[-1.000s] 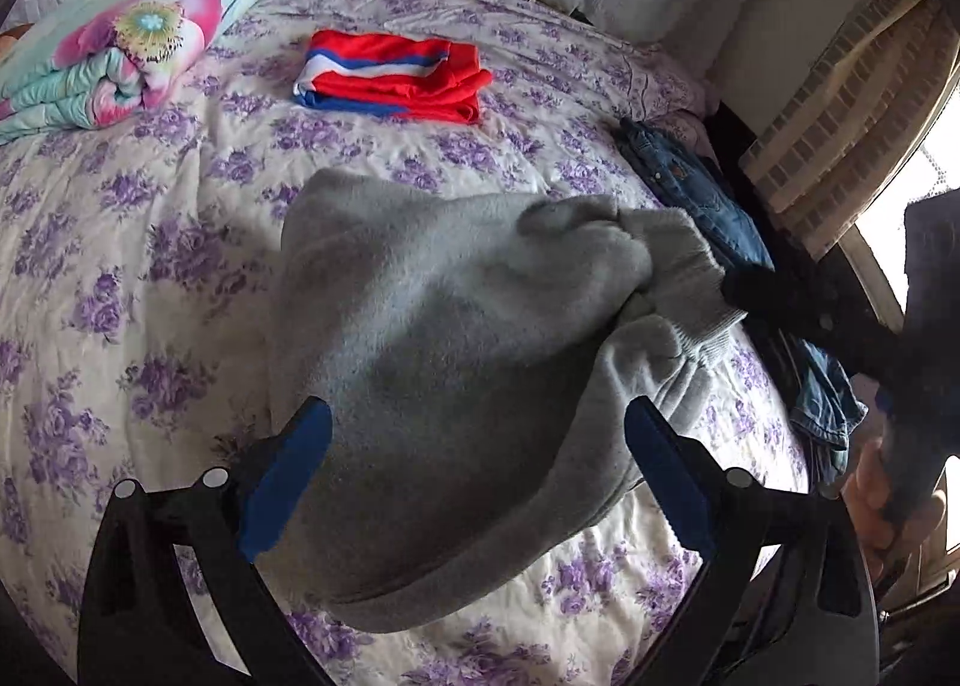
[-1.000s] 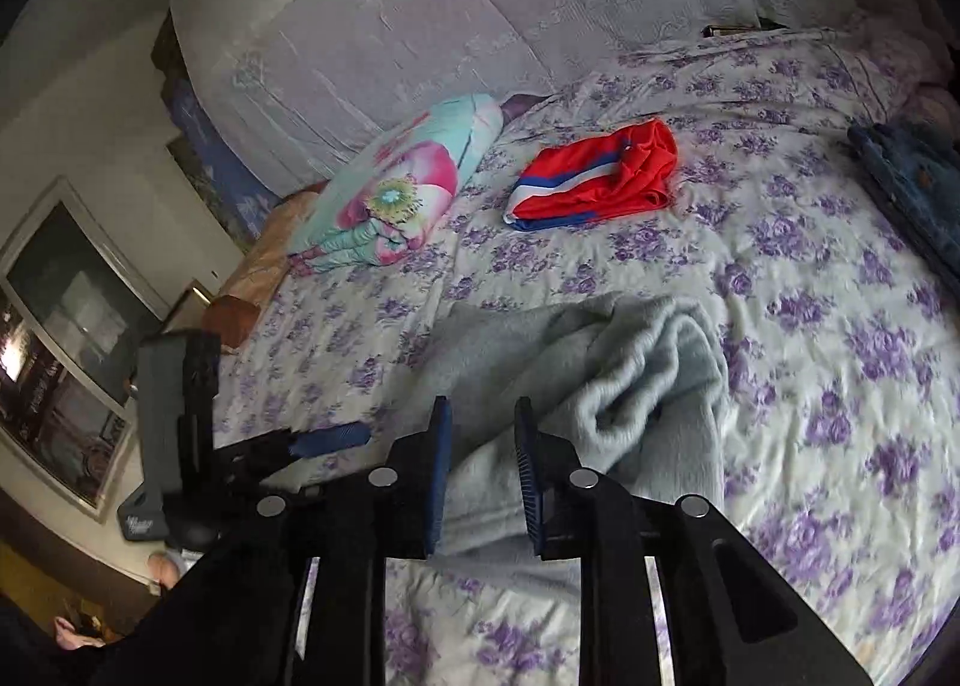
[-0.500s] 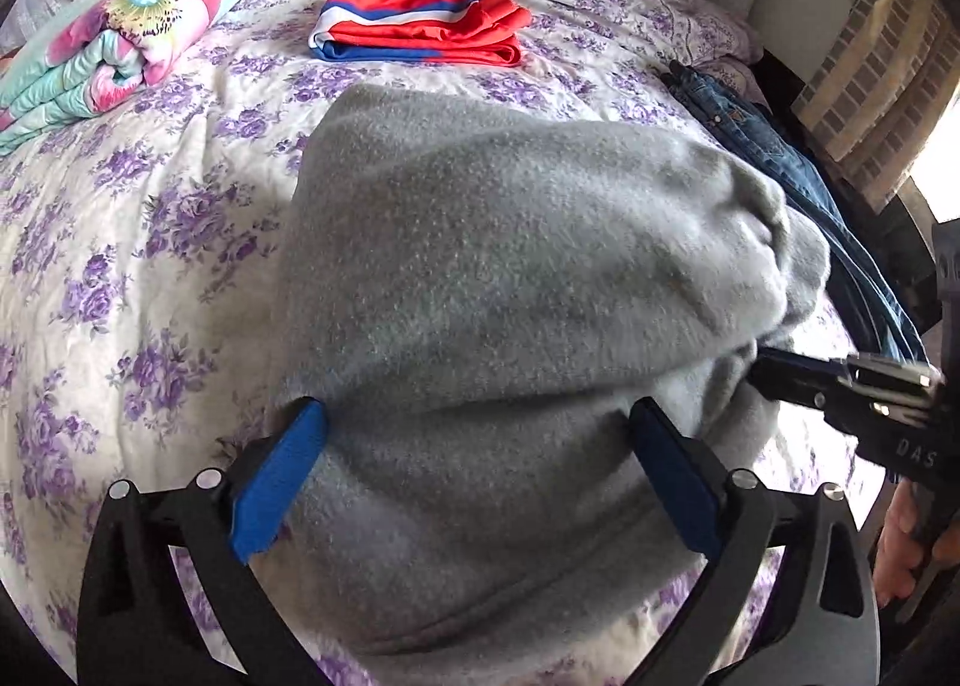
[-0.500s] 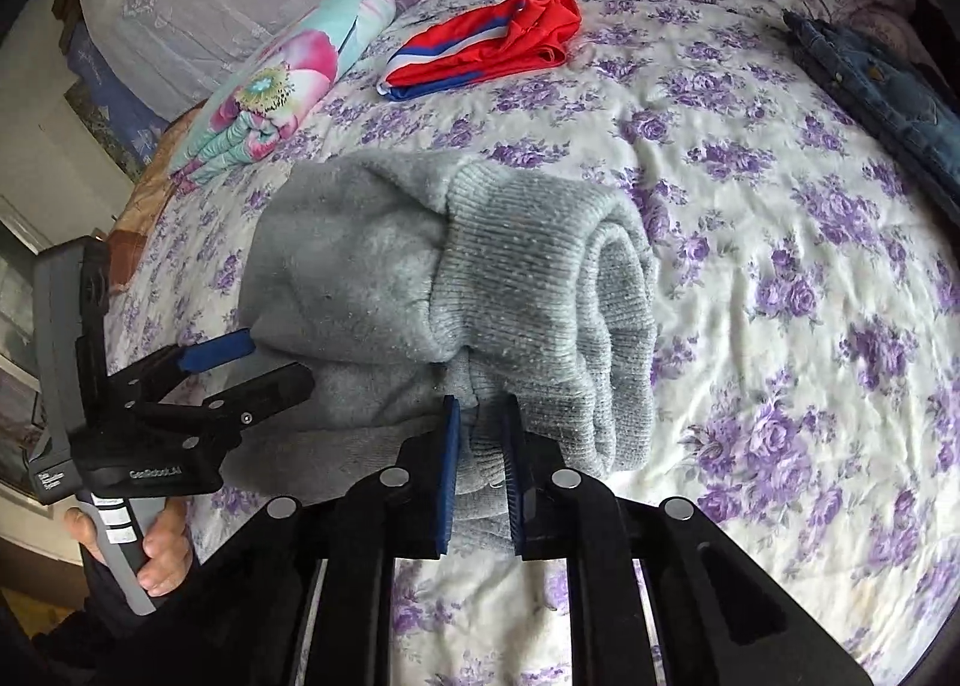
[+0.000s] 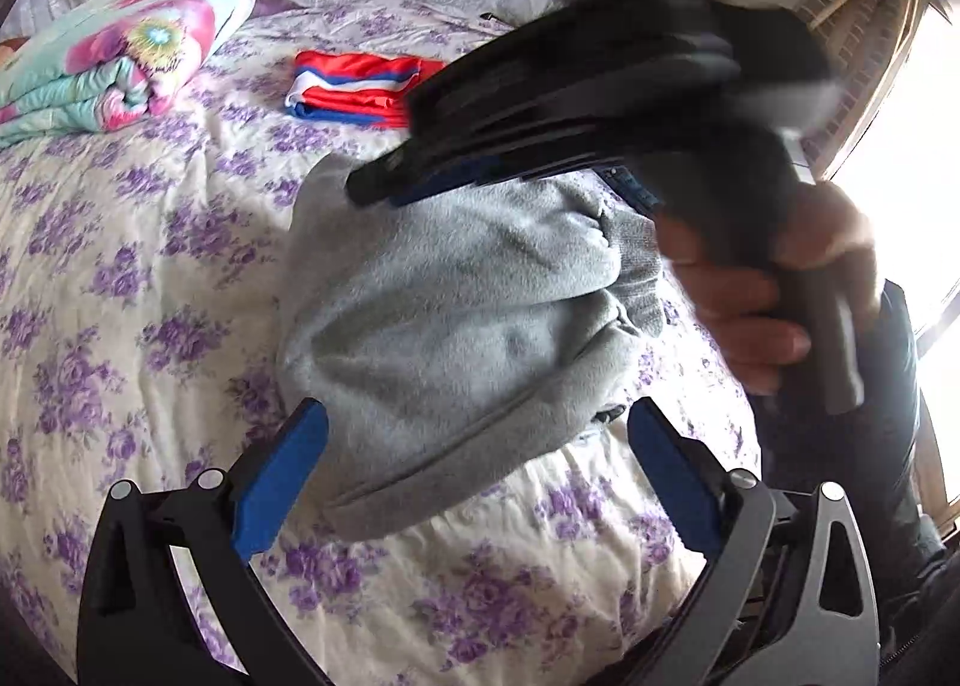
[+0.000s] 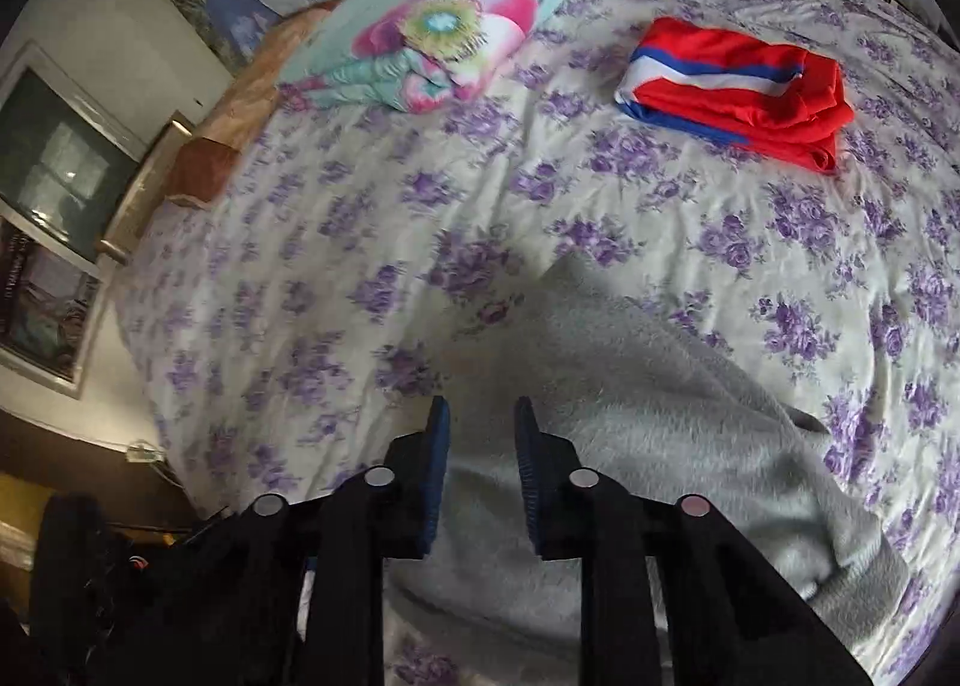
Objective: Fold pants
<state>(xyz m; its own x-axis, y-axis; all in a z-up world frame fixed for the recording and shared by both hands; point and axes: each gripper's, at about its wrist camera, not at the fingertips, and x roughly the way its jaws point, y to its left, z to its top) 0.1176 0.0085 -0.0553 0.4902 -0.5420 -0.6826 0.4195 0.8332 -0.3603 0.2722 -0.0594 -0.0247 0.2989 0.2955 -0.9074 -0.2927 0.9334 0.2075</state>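
The gray pants (image 5: 456, 326) lay bundled on the bed (image 5: 120, 242). The blurred right claw (image 5: 384, 188) hid their far edge; its own view showed it slightly apart, empty. The left claw (image 5: 477, 446) gaped wide.

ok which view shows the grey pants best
The left wrist view: the grey pants appear nearly whole as a folded bundle on the bed, though the right tool crosses their top edge. The right wrist view shows only part of them, cut off behind that tool.
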